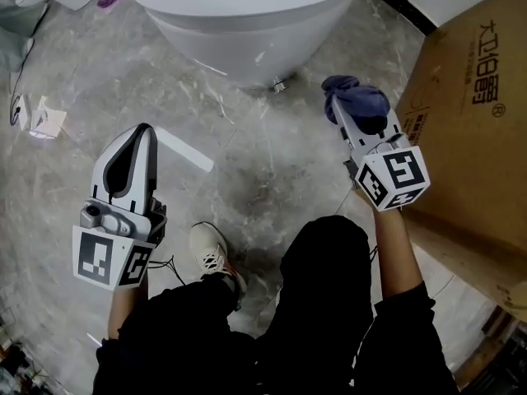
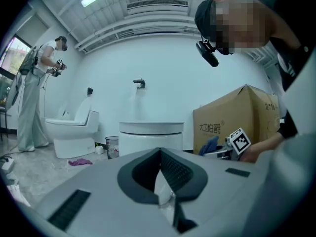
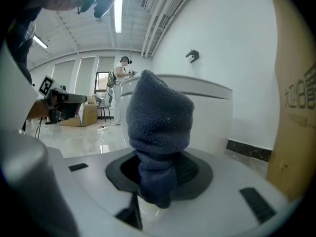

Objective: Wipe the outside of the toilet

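The white toilet [image 1: 247, 23] stands at the top of the head view, its bowl bulging toward me. My right gripper [image 1: 350, 105] is shut on a dark blue cloth [image 1: 356, 97], held a short way right of the bowl and apart from it. In the right gripper view the cloth [image 3: 158, 127] bunches up out of the jaws, with the toilet [image 3: 207, 112] just behind. My left gripper [image 1: 142, 138] hangs over the floor to the lower left, jaws together and empty. From the left gripper view the toilet [image 2: 150, 137] shows straight ahead.
A big cardboard box [image 1: 469, 122] stands close on the right. A white strip [image 1: 185, 151] and my shoe [image 1: 216, 253] are on the marble floor. Farther off are a second toilet [image 2: 74, 132], a small bin [image 2: 112, 146], a purple rag [image 2: 79, 162] and another person [image 2: 37, 93].
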`<state>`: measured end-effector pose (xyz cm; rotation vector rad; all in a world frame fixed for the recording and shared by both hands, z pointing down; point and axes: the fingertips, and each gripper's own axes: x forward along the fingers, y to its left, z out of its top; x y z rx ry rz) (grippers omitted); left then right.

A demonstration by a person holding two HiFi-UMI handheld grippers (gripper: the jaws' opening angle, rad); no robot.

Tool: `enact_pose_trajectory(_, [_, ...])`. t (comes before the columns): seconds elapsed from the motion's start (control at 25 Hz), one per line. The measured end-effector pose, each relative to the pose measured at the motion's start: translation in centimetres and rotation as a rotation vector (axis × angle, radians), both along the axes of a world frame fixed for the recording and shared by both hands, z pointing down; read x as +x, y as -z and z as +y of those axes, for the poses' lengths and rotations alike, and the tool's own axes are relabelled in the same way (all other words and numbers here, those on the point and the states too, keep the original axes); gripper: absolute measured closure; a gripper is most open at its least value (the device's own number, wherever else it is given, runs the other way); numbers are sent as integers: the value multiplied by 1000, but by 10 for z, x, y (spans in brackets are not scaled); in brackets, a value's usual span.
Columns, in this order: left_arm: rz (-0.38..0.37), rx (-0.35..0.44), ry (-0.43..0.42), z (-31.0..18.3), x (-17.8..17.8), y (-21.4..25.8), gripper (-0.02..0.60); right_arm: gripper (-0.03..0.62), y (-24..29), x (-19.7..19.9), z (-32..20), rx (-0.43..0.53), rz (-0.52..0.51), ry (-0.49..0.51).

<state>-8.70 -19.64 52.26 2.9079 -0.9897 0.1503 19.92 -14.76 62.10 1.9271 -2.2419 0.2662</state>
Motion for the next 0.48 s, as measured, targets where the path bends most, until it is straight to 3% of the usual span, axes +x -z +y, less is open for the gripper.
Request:
enact_pose_trajectory(0.28, [-35, 23, 32, 0, -21, 23, 571, 473, 80, 2, 38, 118, -7, -45])
enact_pose_trajectory(0.48, [-20, 32, 112, -12, -52, 47, 571, 473, 113, 13, 61, 156, 14, -91])
